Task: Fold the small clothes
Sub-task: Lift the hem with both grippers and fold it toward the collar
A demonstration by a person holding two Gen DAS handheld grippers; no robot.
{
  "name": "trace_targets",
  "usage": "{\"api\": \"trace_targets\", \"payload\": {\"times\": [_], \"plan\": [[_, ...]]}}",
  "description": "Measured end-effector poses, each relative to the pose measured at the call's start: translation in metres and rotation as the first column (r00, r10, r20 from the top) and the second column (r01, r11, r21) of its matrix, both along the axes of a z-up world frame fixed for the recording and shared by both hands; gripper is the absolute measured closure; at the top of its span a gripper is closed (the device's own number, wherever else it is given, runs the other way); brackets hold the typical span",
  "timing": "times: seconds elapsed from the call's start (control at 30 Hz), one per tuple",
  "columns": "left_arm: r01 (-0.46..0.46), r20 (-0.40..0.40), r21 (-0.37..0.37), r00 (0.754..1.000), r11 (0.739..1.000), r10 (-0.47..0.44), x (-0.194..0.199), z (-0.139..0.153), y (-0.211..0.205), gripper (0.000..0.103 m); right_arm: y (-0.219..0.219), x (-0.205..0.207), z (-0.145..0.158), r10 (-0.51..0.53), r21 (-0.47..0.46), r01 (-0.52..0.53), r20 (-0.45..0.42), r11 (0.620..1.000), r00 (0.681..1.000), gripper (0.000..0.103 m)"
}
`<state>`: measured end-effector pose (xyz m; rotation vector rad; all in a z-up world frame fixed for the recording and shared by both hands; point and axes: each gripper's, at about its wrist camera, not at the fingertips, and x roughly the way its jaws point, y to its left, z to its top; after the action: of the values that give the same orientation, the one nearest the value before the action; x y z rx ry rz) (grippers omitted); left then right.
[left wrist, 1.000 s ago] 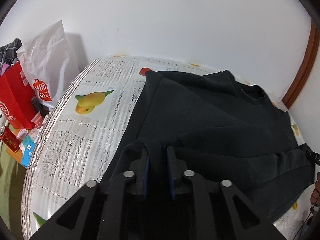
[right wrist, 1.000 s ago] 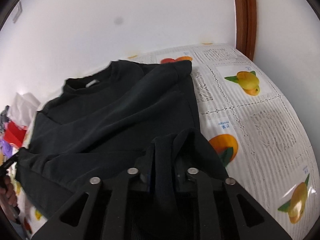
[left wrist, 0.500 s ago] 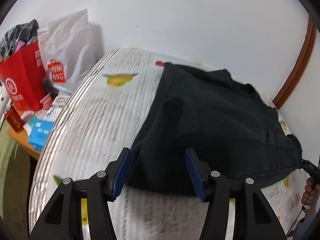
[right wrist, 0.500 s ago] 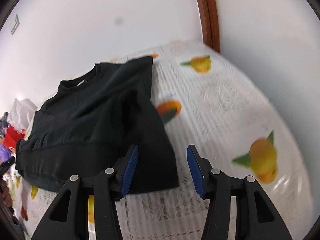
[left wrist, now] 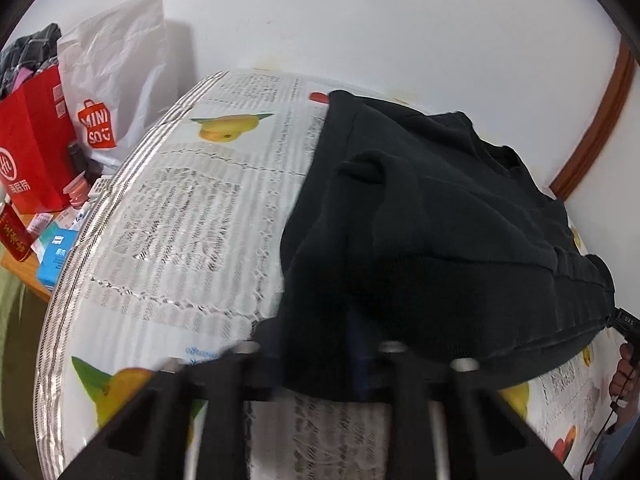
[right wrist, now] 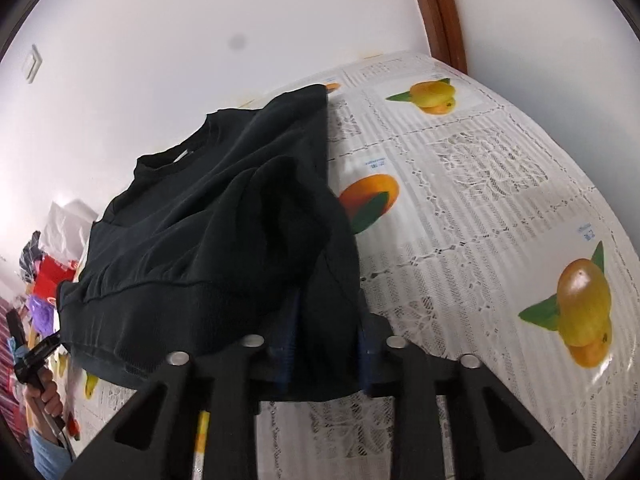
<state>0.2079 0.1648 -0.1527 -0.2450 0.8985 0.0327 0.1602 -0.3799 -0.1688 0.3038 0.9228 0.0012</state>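
A black sweatshirt (left wrist: 432, 220) lies on the fruit-print tablecloth (left wrist: 192, 216), its lower part folded up over the body, neck toward the wall. My left gripper (left wrist: 316, 344) is open, its jaws on either side of the near left edge of the folded cloth. The sweatshirt also shows in the right wrist view (right wrist: 224, 216). My right gripper (right wrist: 324, 344) is open, with the near right corner of the cloth between its blue pads. Neither gripper clamps the cloth. Each fingertip is partly hidden by fabric.
Left of the table stand a red paper bag (left wrist: 32, 148), a white Miniso bag (left wrist: 108, 80) and small boxes (left wrist: 56, 256). A wooden door frame (right wrist: 444, 12) rises behind the table's right end. A white wall (left wrist: 360, 20) backs the table.
Both grippers held the hem shut a second ago, then opened and let go. They have since moved forward and down so the folded edge lies between their open jaws.
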Motion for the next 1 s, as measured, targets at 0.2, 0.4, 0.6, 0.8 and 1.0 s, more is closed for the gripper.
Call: {"api": "trace_targets", "payload": {"times": [0.2,0.4,0.6,0.8,1.0], "plan": [[-0.01,0.003,0.004,1.0,1.0,0.01,-0.024,0.009,-0.001,0.094,0.006,-0.018,0.009,0.013,-0.037,-0.013,0.011,0.999,1.0,0.088],[0.016,-0.002,0.015,1.0,1.0,-0.016,-0.068,0.01,-0.01,0.094,0.005,-0.052,0.013,0.014,-0.037,-0.014,0.004,0.999,1.0,0.088],[0.042,-0.014,-0.007,0.999,0.999,-0.042,-0.118,0.011,-0.014,0.094,0.007,-0.093,0.02,0.023,-0.058,-0.022,0.014,0.998,1.0,0.088],[0.043,-0.012,0.012,0.999,0.999,-0.043,-0.14,0.013,-0.018,0.093,0.007,-0.118,0.018,-0.007,-0.085,0.006,-0.001,0.996,1.0,0.085],[0.022,0.042,-0.029,0.999,0.999,-0.021,-0.146,0.037,-0.009,0.082,0.004,-0.14,0.046,-0.081,-0.128,0.089,0.069,0.988,0.994,0.078]]}}
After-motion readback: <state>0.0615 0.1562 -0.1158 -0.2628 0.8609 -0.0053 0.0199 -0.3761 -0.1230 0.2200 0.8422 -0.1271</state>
